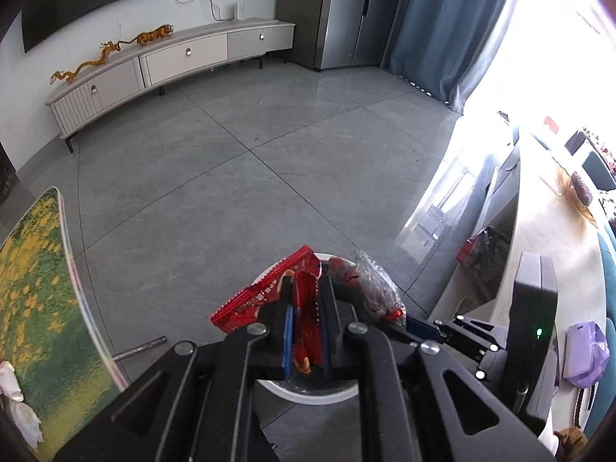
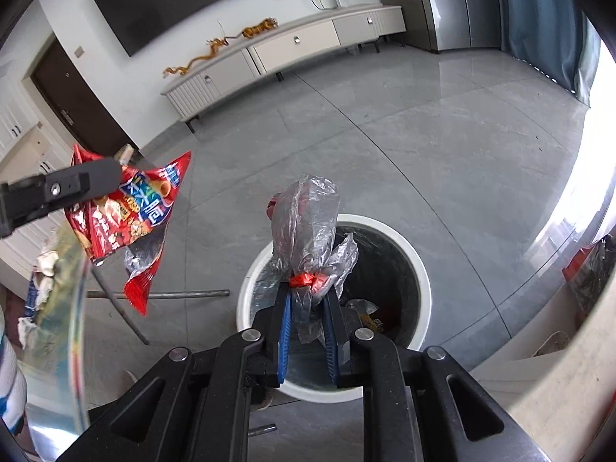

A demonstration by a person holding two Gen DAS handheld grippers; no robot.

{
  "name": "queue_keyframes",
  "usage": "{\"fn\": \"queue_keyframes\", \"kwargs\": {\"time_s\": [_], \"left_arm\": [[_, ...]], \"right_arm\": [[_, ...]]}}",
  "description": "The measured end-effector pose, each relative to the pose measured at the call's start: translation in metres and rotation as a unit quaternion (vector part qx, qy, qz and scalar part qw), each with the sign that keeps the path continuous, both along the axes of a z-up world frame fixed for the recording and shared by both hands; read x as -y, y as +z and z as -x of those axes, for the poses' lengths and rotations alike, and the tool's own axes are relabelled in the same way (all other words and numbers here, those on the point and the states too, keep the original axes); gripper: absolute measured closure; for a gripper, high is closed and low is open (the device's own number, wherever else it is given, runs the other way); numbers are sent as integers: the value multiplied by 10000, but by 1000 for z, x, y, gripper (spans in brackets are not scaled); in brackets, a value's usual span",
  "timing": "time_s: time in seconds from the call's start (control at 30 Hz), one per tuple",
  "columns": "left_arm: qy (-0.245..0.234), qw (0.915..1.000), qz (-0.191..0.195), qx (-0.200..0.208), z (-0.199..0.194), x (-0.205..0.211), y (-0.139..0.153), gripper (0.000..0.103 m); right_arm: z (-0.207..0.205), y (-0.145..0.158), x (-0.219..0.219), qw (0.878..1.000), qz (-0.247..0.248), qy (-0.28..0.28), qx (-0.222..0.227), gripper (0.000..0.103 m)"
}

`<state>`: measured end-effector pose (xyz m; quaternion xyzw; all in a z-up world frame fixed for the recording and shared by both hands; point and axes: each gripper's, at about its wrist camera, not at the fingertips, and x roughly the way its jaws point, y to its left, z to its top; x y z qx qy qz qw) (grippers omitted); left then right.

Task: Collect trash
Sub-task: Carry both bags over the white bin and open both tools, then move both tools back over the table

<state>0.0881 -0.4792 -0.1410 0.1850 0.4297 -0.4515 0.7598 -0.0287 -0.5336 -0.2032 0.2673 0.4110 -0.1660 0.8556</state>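
Left wrist view, lower centre: the left gripper (image 1: pixel 306 288) has its jaws nearly closed on a crumpled red foil snack packet (image 1: pixel 265 292), which is pinched between the blue pads and fans out toward the upper left of the fingers. Directly beneath lies the round white waste bin (image 1: pixel 308 398), its rim showing below and above the fingers. At lower right of this view the right gripper (image 1: pixel 400 317) enters, carrying a clear plastic bag (image 1: pixel 375 281) beside the packet.

Right wrist view, lower centre: the right gripper (image 2: pixel 308 288) has its jaws narrowly parted and clamped on the knotted neck of the clear plastic bag (image 2: pixel 304 219), tied with red; the bag stands up above the fingertips over the white waste bin (image 2: pixel 421 269), whose dark interior holds scraps. At centre left, the left gripper (image 2: pixel 111 169) holds the red snack packet (image 2: pixel 131 215) hanging to the left of the bin, above the edge of a glass-topped table with a green and yellow print (image 2: pixel 73 308). Grey tiled floor (image 2: pixel 442 146) fills the background.
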Motion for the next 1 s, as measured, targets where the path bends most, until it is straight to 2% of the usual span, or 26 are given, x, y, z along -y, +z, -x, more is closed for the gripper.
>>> {"fn": "queue_keyframes", "kwargs": {"time_s": [0.07, 0.13, 0.2, 0.3, 0.5, 0.67, 0.77, 1.0], "left_arm": [[40, 10000, -31, -31, -3, 7, -6, 87], [60, 9999, -13, -141, -6, 12, -10, 79], [73, 9996, 11, -259, -9, 16, -14, 77], [94, 9993, 64, -342, -11, 15, -14, 62], [171, 9990, 270, -298, -12, -1, -2, 61], [384, 9966, 717, -123, -9, -29, 27, 61], [495, 9944, 928, 87, -6, -51, 45, 61], [720, 9913, 1030, 384, -1, -105, 80, 61]], "right_arm": [[-3, -3, 1, 9999, 19, -61, -89, 82], [-2, -6, 4, 9997, 67, -157, -195, 72], [1, -7, 5, 9994, 76, -241, -240, 65], [7, -6, 6, 9991, 119, -314, -276, 63], [14, 12, 0, 9989, 247, -388, -103, 54], [17, 41, -13, 9980, 485, -360, 185, 46], [19, 61, -18, 9963, 653, -411, 382, 37], [29, 121, -42, 9873, 1158, -505, 966, 15]]}}
